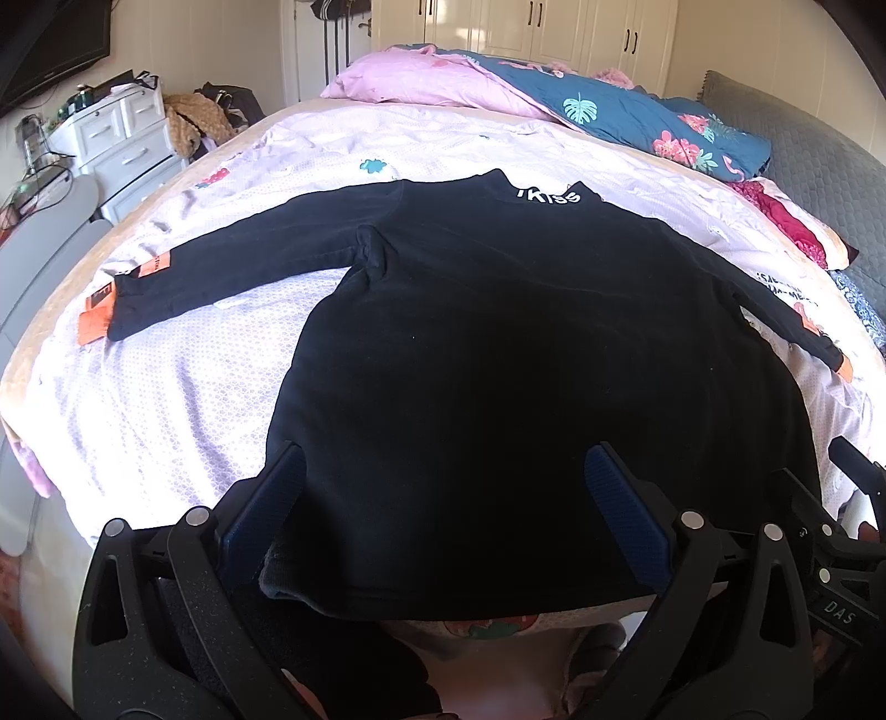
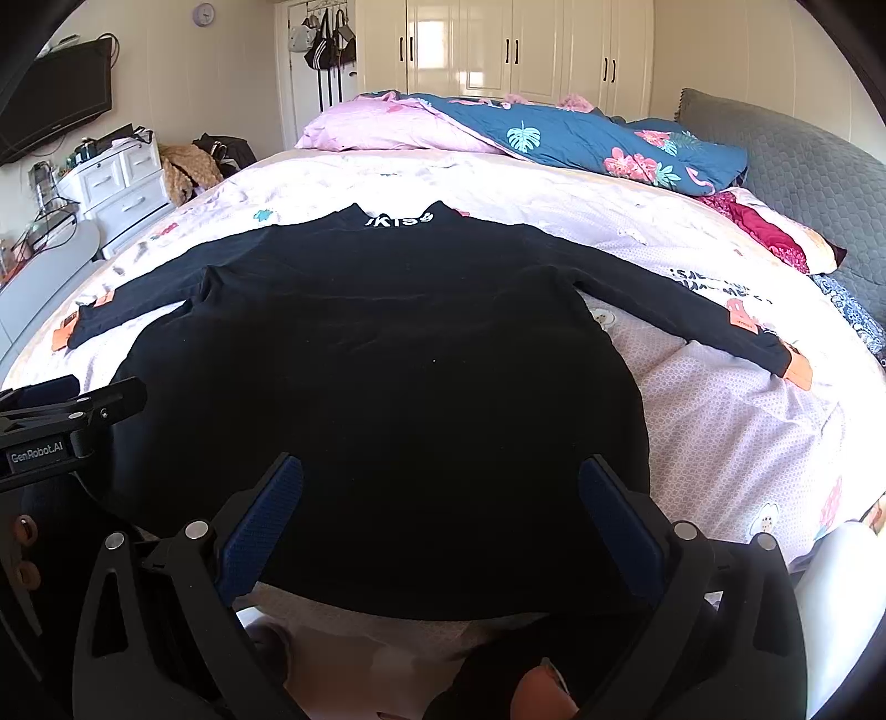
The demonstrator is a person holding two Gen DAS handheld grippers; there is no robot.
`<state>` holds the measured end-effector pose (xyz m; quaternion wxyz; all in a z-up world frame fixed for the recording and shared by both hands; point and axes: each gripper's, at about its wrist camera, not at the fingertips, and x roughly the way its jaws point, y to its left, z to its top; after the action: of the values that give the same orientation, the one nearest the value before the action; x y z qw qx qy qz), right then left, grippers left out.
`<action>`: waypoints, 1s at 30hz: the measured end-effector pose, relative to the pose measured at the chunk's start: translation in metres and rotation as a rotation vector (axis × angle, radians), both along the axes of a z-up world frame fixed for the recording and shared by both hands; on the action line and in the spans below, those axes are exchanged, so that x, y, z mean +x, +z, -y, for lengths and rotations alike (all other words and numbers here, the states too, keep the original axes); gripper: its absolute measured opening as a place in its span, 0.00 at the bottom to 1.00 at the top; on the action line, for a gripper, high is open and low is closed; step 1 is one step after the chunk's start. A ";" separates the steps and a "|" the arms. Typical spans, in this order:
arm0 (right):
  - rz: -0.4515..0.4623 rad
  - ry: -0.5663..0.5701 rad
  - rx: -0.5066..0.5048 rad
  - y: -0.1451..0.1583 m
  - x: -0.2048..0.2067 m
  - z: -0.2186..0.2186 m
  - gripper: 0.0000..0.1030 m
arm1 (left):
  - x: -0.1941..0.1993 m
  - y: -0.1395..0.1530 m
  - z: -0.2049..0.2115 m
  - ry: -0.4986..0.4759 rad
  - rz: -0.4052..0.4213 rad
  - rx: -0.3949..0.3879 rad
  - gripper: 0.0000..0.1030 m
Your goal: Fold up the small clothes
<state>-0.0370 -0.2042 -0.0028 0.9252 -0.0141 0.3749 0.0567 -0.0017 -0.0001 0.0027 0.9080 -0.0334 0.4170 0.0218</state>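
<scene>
Setting: bedroom — bed (image 1: 166, 399) under a pale patterned sheet; white wardrobes (image 2: 515, 50) at the far wall beyond the shirt's collar.
Landmark: black long-sleeved shirt (image 1: 498, 360), spread flat on the sheet, white lettering at the collar (image 2: 401, 220), which lies at the far end.
Sleeves: both stretched outward from the shirt's body; left sleeve (image 1: 232, 266) ends in orange tags, right sleeve (image 2: 692, 310) likewise ends in an orange patch.
Hem: nearest edge of the shirt, running between the fingers of both tools; a small turned-up bit shows at its left corner in the left view.
Left gripper (image 1: 443, 520): over the hem toward the shirt's left side, fingers spread wide — nothing pinched.
Right gripper (image 2: 440, 523): over the hem toward the shirt's right side, equally wide apart, holding nothing.
Beyond the shirt: pink pillow (image 2: 382, 130) and blue floral quilt (image 2: 581, 138) past the collar.
Step (judged): garment looks laid out and smoothed; no fold started.
Next move (judged): each tool needs cloth between its fingers — a sleeve or a side edge — before carrying it across the shirt's body; thin fabric lying flat on soft bedding may be hard to pinch without catching the sheet.
</scene>
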 end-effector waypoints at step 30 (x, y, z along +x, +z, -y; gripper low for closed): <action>0.004 -0.006 -0.001 0.002 -0.002 0.001 0.96 | 0.002 -0.001 0.001 -0.005 -0.003 -0.007 0.92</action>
<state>-0.0388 -0.2051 -0.0013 0.9261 -0.0138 0.3732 0.0539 0.0001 -0.0007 0.0018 0.9074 -0.0353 0.4184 0.0180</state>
